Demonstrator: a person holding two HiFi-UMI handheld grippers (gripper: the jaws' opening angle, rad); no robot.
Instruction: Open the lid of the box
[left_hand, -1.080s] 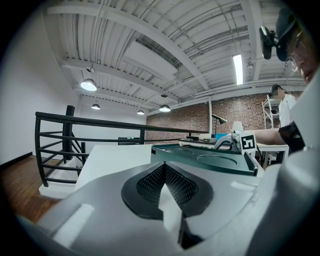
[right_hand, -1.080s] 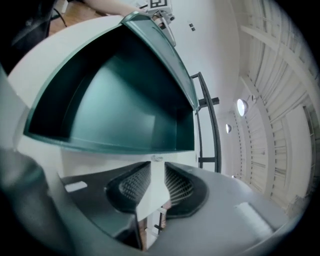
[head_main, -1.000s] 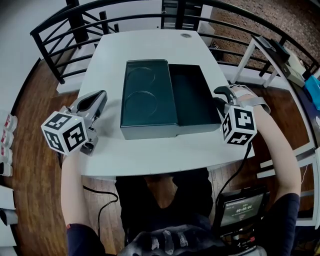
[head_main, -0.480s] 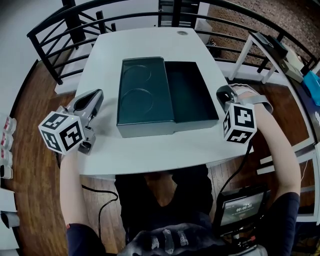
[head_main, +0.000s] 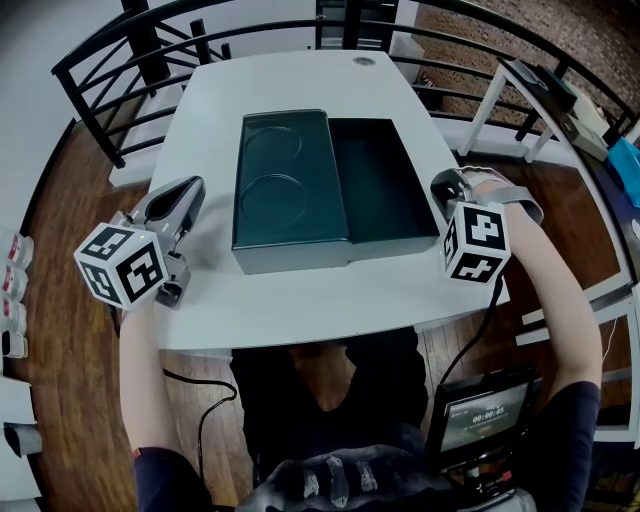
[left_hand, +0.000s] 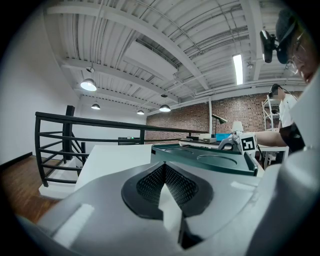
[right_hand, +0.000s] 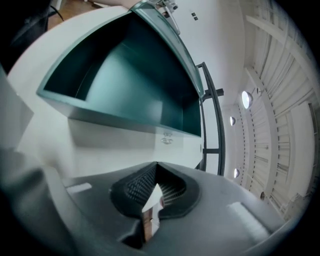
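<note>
In the head view, a dark green box (head_main: 385, 190) is seen on the white bench (head_main: 300, 300). Its lid (head_main: 285, 185) lies over the left part, so the right part is left uncovered. The left gripper (head_main: 188, 188) is held near the lid's left side, apart from it. The right gripper (head_main: 443, 187) is held just beside the box's right wall. A black railing (head_main: 120, 50) is seen beyond the bench's far side.

In the left gripper view, the fingers (left_hand: 150, 182) are shown pressed together with nothing between them. The lid (left_hand: 210, 160), with two round recesses in its top, is seen ahead and to the right.

In the right gripper view, the fingers (right_hand: 135, 186) are likewise shown closed on nothing. The box's open interior (right_hand: 130, 75) is seen ahead, and a strip of bare bench (right_hand: 115, 142) is left between it and the fingers.
</note>
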